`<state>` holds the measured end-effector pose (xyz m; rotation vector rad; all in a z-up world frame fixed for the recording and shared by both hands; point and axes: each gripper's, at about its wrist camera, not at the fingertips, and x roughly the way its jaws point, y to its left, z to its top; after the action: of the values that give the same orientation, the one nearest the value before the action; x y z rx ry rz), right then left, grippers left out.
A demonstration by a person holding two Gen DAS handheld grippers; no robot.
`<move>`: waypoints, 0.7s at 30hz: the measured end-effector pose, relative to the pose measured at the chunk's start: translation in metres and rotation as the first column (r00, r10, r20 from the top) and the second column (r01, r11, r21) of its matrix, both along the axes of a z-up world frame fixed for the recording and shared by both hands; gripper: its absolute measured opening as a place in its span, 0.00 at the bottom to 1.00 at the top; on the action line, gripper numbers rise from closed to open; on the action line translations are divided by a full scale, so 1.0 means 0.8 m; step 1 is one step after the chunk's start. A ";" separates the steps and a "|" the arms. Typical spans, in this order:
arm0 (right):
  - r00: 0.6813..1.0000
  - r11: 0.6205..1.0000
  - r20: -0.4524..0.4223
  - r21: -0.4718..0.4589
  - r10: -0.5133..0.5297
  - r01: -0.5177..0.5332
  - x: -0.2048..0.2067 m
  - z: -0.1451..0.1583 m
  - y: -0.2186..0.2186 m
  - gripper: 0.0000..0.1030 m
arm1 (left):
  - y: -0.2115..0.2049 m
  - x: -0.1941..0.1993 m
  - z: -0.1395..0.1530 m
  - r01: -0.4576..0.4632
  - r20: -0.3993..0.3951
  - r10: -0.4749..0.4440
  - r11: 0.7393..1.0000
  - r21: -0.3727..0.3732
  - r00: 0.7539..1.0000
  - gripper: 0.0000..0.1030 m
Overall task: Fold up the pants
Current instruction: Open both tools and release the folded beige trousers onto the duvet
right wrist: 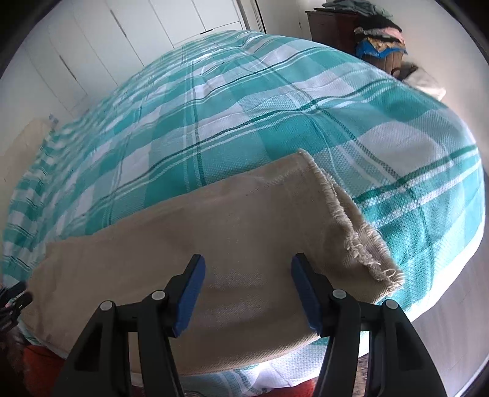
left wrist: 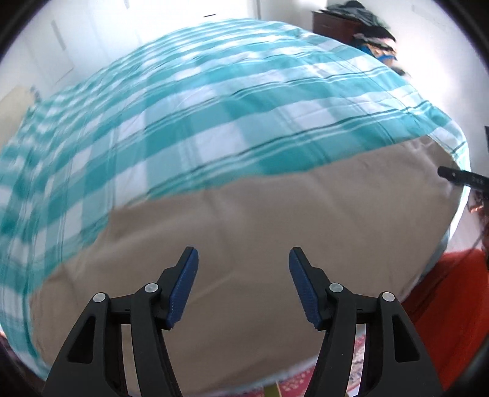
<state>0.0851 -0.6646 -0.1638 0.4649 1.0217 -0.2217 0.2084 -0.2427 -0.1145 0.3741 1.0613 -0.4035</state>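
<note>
Your beige pants [right wrist: 214, 232] lie flat along the near edge of the bed [right wrist: 275, 100], stretched left to right over the teal-and-white checked bedspread [left wrist: 189, 100]. In the right wrist view the frayed hem [right wrist: 351, 226] of the legs sits at the right end, 2 layers stacked with the upper one slightly offset, and the near corner of that hem almost reaches the bed's edge. The far side of the pants runs as a straight line across the checks.

Your left hand-held gripper [left wrist: 243, 265] hangs over the plain beige cloth with its 2 blue pads [left wrist: 183, 287] spread about halfway — nothing is between them and they press on nothing. Your right hand-held gripper [right wrist: 248, 271] stands the same way, jaws parted and empty, above the leg section just left of the hem. From the left wrist view its black tip [left wrist: 458, 177] shows at the far right edge of the pants.

Beyond the pants the bedspread is open all the way to the far side — broad room to fold into. Past the bed's far right corner stands a dark dresser [right wrist: 330, 24] with a pile of clothes [right wrist: 382, 33] beside it, well apart from the pants. White wardrobe doors [right wrist: 128, 33] line the far left wall. An orange sleeve [left wrist: 452, 308] shows at the near right of the left view, and the left view is blurred.
</note>
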 end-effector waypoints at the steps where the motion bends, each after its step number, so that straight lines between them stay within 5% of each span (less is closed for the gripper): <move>1: 1.000 1.000 0.007 0.018 -0.005 0.005 -0.001 -0.001 -0.004 0.58 | -0.011 0.004 -0.002 0.012 -0.002 -0.012 1.000 0.001 1.000 0.62; 7: 1.000 1.000 -0.009 0.011 0.013 -0.012 -0.003 -0.004 -0.002 0.58 | -0.071 0.007 -0.031 0.079 -0.017 -0.079 0.997 0.011 0.997 0.62; 11: 1.000 1.000 -0.010 0.008 0.017 -0.016 -0.003 -0.005 -0.002 0.58 | -0.101 -0.037 -0.068 0.167 -0.035 -0.165 0.985 0.047 0.986 0.60; 14: 1.000 0.999 0.006 0.043 0.003 -0.004 -0.005 -0.006 -0.008 0.58 | -0.108 -0.083 -0.083 0.208 0.047 -0.215 0.971 0.115 0.976 0.59; 18: 1.000 0.997 0.018 0.076 -0.008 0.007 -0.009 -0.007 -0.013 0.58 | -0.096 -0.105 -0.080 0.196 0.037 -0.198 0.978 0.066 0.979 0.59; 21: 1.000 0.997 0.016 0.078 -0.010 0.008 -0.008 -0.008 -0.013 0.58 | -0.098 -0.121 -0.066 0.278 0.030 -0.279 0.960 0.048 0.960 0.59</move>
<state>0.0785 -0.6747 -0.1702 0.5411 1.0149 -0.1867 0.1114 -0.3209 -0.1672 0.5712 0.9849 -0.6231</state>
